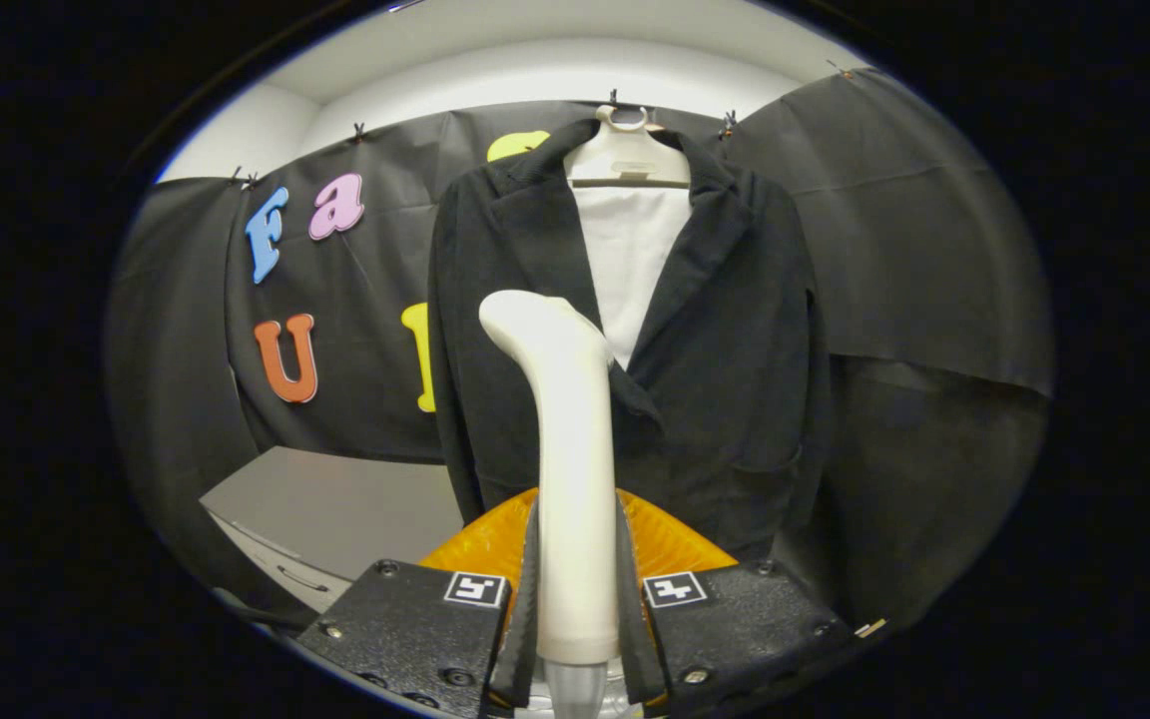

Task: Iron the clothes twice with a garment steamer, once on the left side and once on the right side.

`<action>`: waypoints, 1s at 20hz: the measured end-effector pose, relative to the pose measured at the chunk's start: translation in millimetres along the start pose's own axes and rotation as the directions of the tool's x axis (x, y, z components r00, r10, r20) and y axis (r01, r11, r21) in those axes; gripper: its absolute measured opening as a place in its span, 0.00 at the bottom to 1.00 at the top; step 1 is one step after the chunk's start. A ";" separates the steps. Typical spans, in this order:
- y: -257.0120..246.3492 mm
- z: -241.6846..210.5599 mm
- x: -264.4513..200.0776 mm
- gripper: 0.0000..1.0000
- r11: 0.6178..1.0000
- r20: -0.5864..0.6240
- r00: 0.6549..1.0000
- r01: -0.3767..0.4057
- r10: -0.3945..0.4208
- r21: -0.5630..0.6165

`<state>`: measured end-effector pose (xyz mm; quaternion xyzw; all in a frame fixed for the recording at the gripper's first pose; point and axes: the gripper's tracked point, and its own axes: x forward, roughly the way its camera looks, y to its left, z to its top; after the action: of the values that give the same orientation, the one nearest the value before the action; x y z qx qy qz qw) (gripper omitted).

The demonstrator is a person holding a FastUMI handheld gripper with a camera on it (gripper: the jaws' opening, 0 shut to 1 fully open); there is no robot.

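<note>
We count one gripper (pixel 576 599), and its two fingers (pixel 525 599) are pressed against either side of the one cream-white plastic garment steamer (pixel 567 439), pinching its straight handle between them. The steamer rises upright from the fingers, and its rounded head bends over to the left at the top. A single clear fitting at the handle's lower end shows between the finger bases; we cannot tell what it connects to.

Beyond the fingers hangs one black jacket with wide lapels (pixel 735 340), worn open over one white panel (pixel 630 250) at the chest. Both hang from one pale plastic hanger (pixel 627 150) hooked at the top of the black cloth wall (pixel 914 240). The steamer's head stands in front of the jacket's left lapel and covers part of it, though we cannot judge whether it touches the cloth.

One orange ribbed surface (pixel 675 544) fans out just behind the handle, below the jacket's hem. To the left, lower down, sits one grey cabinet with a flat top (pixel 335 509); its front shows two drawer lines, as far as the curved view allows.
</note>
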<state>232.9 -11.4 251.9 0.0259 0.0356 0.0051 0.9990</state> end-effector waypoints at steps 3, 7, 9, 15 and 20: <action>0.1 -13.8 1.6 0.37 1.000 -0.025 1.000 -0.002 0.002 -0.003; -0.4 -42.5 -1.5 0.37 1.000 -0.075 0.997 -0.012 0.012 0.000; 0.4 -56.3 1.1 0.37 1.000 -0.108 0.994 -0.016 0.017 0.009; -6.1 -90.0 4.6 0.37 1.000 -0.163 0.987 -0.004 0.004 0.005; -16.8 -116.5 1.0 0.37 1.000 -0.210 0.978 -0.006 0.010 0.019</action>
<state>225.7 -22.1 135.0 0.0343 0.1411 0.0114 0.9893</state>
